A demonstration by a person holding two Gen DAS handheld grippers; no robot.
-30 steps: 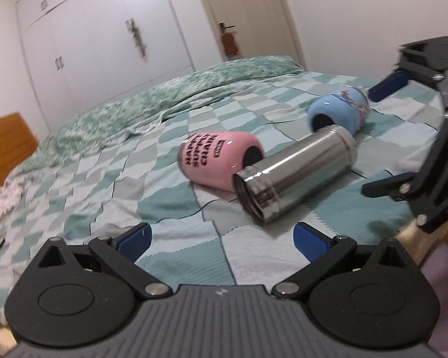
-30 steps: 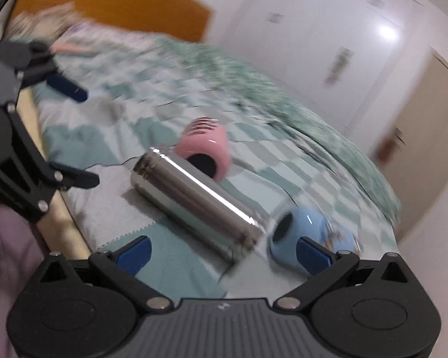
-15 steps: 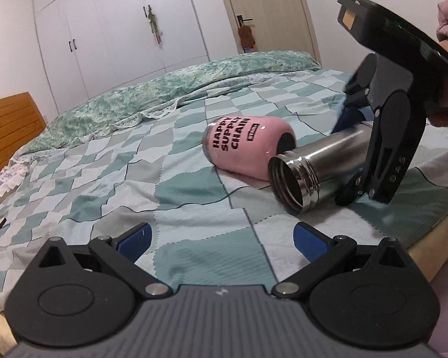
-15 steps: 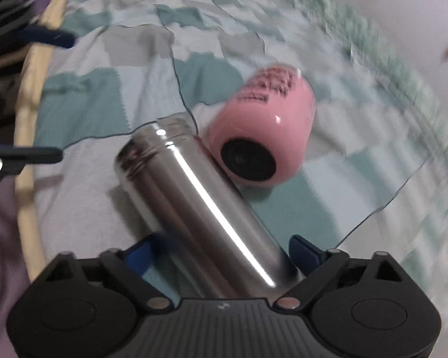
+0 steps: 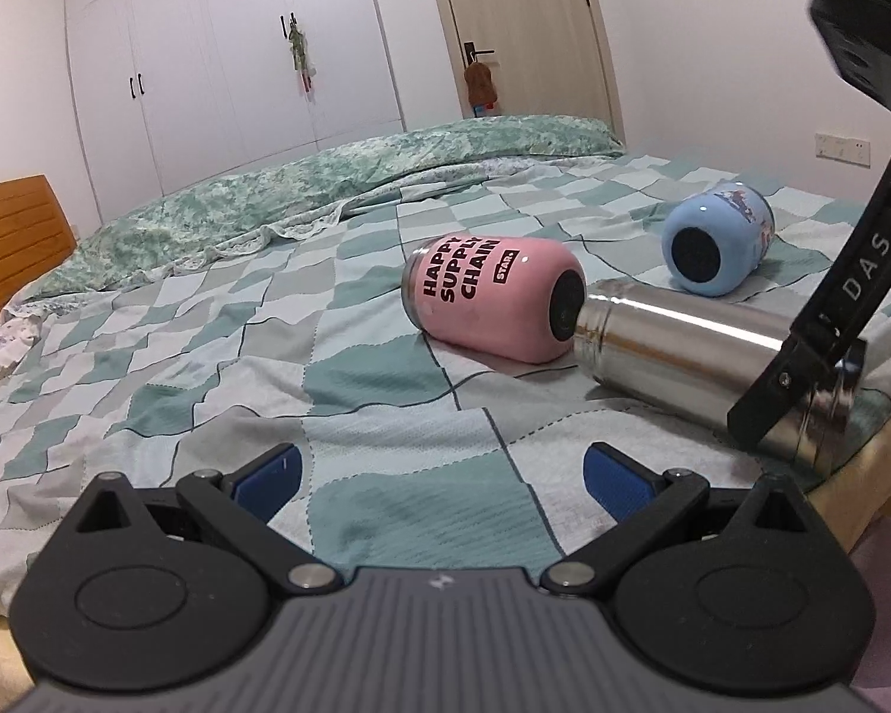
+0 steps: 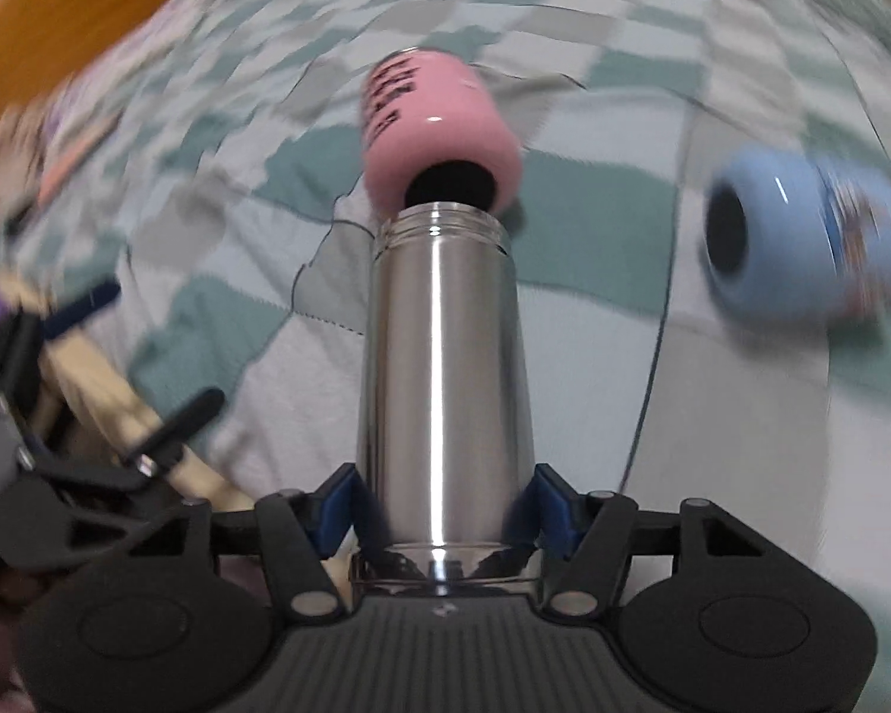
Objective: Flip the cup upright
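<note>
steel cup (image 6: 442,392) lower centre of my right view, base between my right gripper (image 6: 442,514) pads | right jaws narrowed onto cup base, gripping it; my left gripper (image 5: 439,478) spread wide, holding nothing | cup lies on checked bedspread (image 5: 208,350), long axis up-frame, open mouth toward pink cup (image 6: 436,133)

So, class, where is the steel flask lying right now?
The steel flask lies on its side on the checked bedspread near the bed's edge, between the right tongs, its open mouth by the pink cup.
</note>
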